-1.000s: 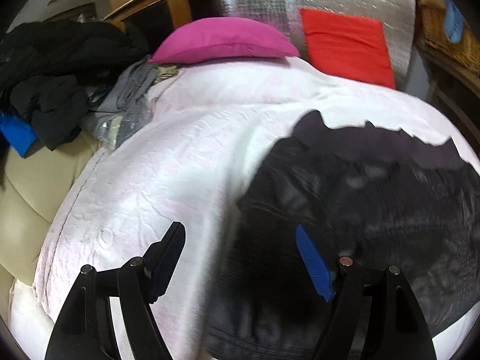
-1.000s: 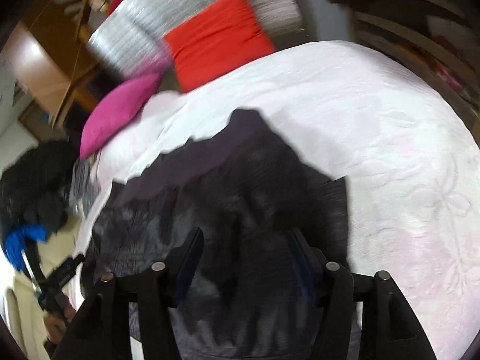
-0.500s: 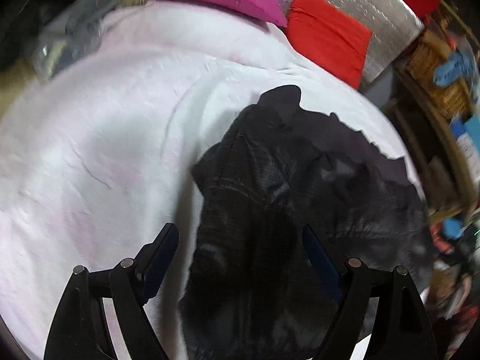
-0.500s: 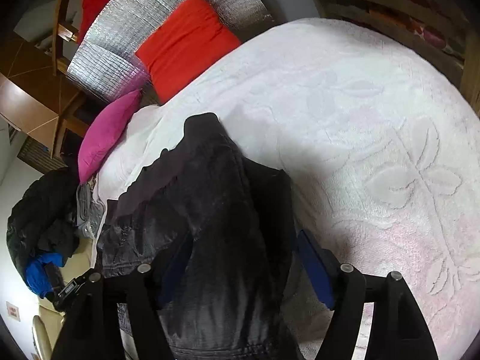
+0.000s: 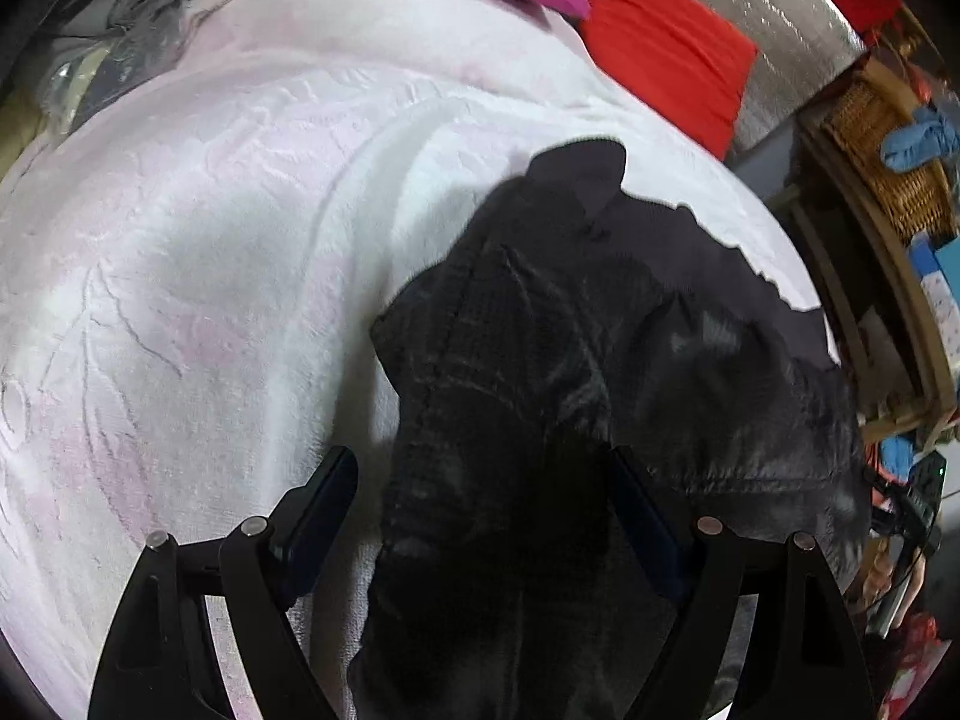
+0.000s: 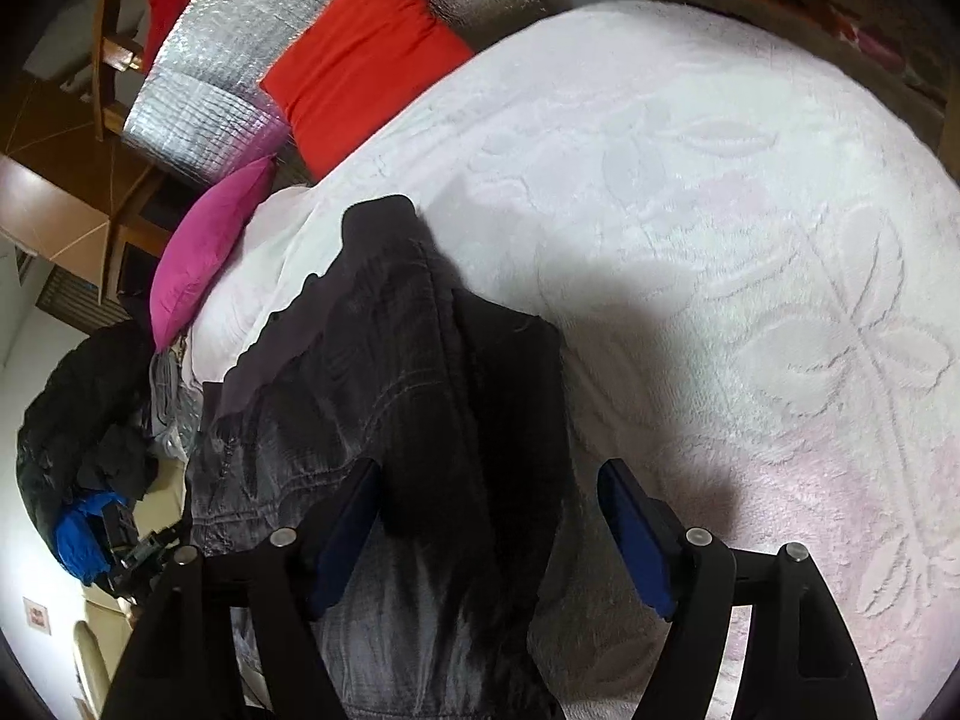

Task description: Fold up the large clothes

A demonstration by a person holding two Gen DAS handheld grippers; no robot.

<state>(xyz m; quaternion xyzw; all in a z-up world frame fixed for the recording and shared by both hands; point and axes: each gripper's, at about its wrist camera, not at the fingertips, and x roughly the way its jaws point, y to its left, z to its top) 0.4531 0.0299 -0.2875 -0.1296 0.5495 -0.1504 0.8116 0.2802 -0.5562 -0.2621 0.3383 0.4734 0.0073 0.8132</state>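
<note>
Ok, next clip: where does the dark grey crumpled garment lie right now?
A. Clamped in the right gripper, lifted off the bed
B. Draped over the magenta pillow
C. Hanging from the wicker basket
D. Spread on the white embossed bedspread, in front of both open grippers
D: the dark grey crumpled garment rests on the white embossed bedspread, with the left gripper and right gripper both open above it, pads off the cloth.

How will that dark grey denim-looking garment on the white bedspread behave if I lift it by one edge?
The dark grey denim-looking garment already lies in soft folds, so it will probably drape and sag, not stay flat. Its thick, stitched fabric suggests some weight. The plush white bedspread may drag on it slightly.
</note>
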